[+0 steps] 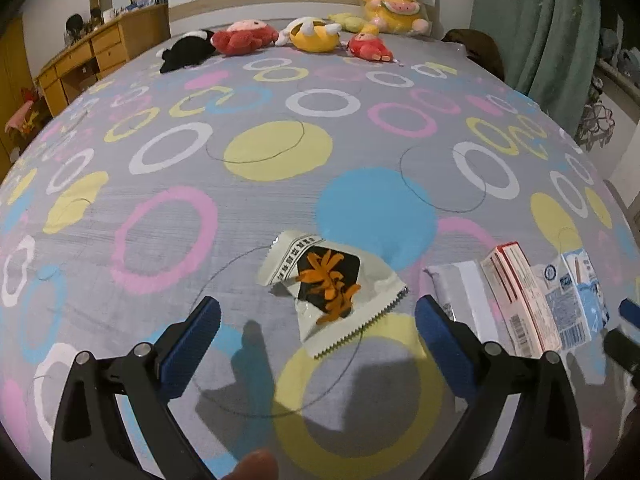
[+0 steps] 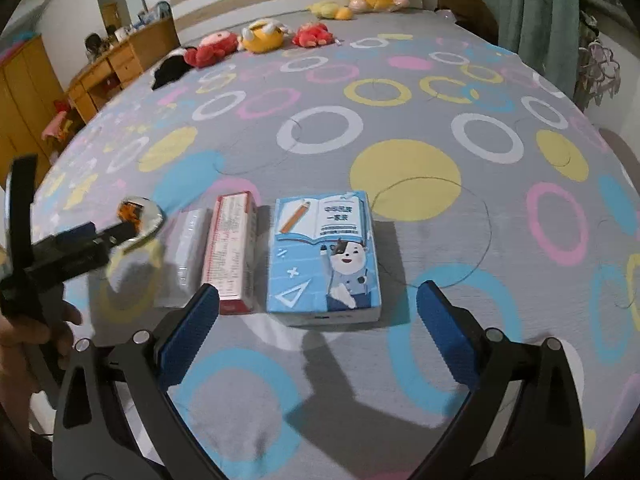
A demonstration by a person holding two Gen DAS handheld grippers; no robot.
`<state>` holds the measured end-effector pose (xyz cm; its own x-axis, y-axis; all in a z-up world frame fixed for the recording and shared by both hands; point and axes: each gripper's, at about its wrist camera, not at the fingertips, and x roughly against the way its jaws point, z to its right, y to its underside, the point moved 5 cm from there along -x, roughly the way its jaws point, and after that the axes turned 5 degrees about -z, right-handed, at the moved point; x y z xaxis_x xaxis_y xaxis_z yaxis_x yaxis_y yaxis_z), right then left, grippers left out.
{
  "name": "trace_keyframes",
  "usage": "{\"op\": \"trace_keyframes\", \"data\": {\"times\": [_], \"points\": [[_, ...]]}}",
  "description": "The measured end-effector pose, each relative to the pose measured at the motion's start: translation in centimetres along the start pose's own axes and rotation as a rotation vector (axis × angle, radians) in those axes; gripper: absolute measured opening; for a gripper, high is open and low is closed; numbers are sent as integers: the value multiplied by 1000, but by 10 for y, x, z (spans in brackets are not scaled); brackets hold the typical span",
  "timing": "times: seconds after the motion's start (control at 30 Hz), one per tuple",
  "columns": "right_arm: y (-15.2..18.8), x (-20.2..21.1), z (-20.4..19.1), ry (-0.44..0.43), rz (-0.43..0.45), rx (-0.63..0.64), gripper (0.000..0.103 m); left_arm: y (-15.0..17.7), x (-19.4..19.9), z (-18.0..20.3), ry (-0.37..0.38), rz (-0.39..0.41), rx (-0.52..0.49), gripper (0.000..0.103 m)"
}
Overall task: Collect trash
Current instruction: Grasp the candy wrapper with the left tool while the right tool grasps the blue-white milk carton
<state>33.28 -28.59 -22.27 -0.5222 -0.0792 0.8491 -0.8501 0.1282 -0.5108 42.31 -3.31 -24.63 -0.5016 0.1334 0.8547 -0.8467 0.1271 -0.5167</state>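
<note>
An empty white snack wrapper (image 1: 326, 286) with an orange and black picture lies flat on the bedspread, just ahead of my open left gripper (image 1: 318, 322). To its right sit a white packet (image 1: 460, 292), a red and white box (image 1: 520, 300) and a blue carton (image 1: 576, 300). In the right wrist view my right gripper (image 2: 318, 312) stands open over the near end of the blue carton (image 2: 324, 256), with the red and white box (image 2: 232, 252) and white packet (image 2: 188, 256) to its left. The wrapper (image 2: 138, 216) shows blurred behind the left gripper's body (image 2: 60, 252).
The grey bedspread (image 1: 280, 208) with coloured circles covers the bed. Several plush toys (image 1: 248, 38) line the headboard end. A wooden desk (image 1: 88, 56) stands left of the bed, a green curtain (image 1: 540, 28) to the right. A hand (image 2: 24, 328) holds the left gripper.
</note>
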Motion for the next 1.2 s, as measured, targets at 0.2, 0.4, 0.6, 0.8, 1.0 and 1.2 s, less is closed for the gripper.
{"op": "trace_keyframes", "data": {"times": [0.2, 0.4, 0.6, 0.8, 1.0, 1.2], "points": [[-6, -16, 4, 12, -23, -5, 96, -6, -14, 2, 0, -20, -12, 95], [-9, -33, 7, 36, -55, -4, 96, -8, -30, -2, -20, -54, -18, 95], [-8, -51, 6, 66, -87, 14, 96, -9, -39, -1, -29, -59, -41, 95], [-3, -64, 11, 108, -112, 31, 86, -10, -44, 4, -56, -48, -66, 95], [-6, -63, 9, 122, -103, 67, 63, -10, -38, 13, -48, -7, -105, 43], [-9, -57, 8, 96, -86, 68, 62, -8, -26, 16, -9, 8, -101, 18]]}}
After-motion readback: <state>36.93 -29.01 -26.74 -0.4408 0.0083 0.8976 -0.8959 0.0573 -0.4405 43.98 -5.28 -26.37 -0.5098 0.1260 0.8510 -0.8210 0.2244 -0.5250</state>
